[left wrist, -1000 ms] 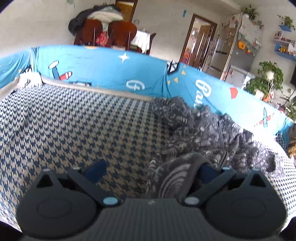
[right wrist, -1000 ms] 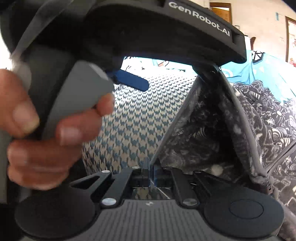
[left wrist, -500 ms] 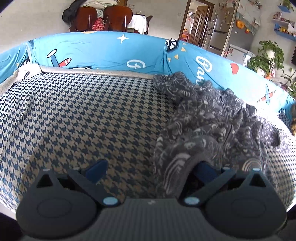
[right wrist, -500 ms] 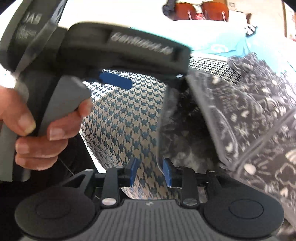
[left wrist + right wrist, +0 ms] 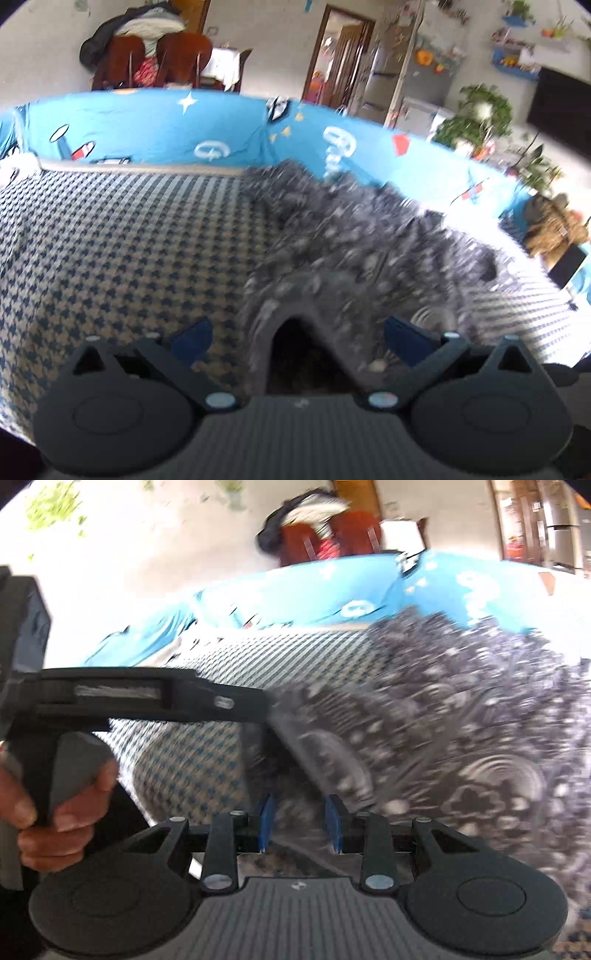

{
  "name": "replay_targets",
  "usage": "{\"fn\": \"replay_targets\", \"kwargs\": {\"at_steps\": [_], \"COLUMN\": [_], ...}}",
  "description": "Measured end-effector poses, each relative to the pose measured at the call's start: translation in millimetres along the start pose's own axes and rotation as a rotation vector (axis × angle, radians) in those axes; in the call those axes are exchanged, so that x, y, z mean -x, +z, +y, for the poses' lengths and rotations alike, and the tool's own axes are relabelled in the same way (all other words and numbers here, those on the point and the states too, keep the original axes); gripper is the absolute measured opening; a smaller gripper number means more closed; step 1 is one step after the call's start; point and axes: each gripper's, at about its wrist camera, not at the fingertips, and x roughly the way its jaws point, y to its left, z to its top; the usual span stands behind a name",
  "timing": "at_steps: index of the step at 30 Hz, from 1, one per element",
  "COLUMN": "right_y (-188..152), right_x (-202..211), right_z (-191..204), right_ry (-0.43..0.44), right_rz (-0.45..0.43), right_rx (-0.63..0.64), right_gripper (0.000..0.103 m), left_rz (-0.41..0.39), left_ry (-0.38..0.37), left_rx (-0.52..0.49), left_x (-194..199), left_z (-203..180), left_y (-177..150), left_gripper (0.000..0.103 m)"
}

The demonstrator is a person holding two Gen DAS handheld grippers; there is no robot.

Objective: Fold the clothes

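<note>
A dark grey patterned garment (image 5: 351, 236) lies crumpled on the right half of the blue-and-beige houndstooth cover (image 5: 110, 240). My left gripper (image 5: 297, 336) is wide open, and a raised fold of the garment (image 5: 291, 314) arches between its blue pads. In the right wrist view the same garment (image 5: 461, 738) fills the right side. My right gripper (image 5: 300, 825) is open with its pads a short way apart, and blurred fabric lies just beyond them. A hand (image 5: 55, 805) holds the left gripper's black body (image 5: 122, 698), whose front end meets the garment's edge. Both views are motion-blurred.
A bright blue cartoon-print sheet (image 5: 155, 129) rises behind the cover as a back wall. Beyond it stand wooden chairs piled with clothes (image 5: 147, 51), a fridge (image 5: 417, 74), potted plants (image 5: 476, 118) and a brown heap (image 5: 554, 221) at the right.
My right gripper, shut on the garment's edge one second ago, has let go and opened wider. The garment fold now sits between the left fingers instead of over the right one.
</note>
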Motion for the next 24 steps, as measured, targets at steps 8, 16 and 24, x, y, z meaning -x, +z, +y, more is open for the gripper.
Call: {"fn": "replay_targets", "kwargs": {"at_steps": [8,16,24], "right_y": [3,-25,-38], "right_x": [41,74,65], "right_z": [-57,-102,-116], "right_ry": [-0.215,-0.399,-0.422], "right_rz": [-0.068,-0.034,0.011], "right_rx": [-0.152,-0.33,-0.413], "right_gripper": [0.033,0.044,0.052], "left_rz": [-0.031,-0.023,0.0], "left_ry": [0.03,0.08,0.111], "left_rx": [0.005,0.052,0.072], "left_x": [-21,-59,-71], "left_z": [-3,10,18], "left_y": [23,27,14], "left_gripper": [0.103,0.103,0.103]}}
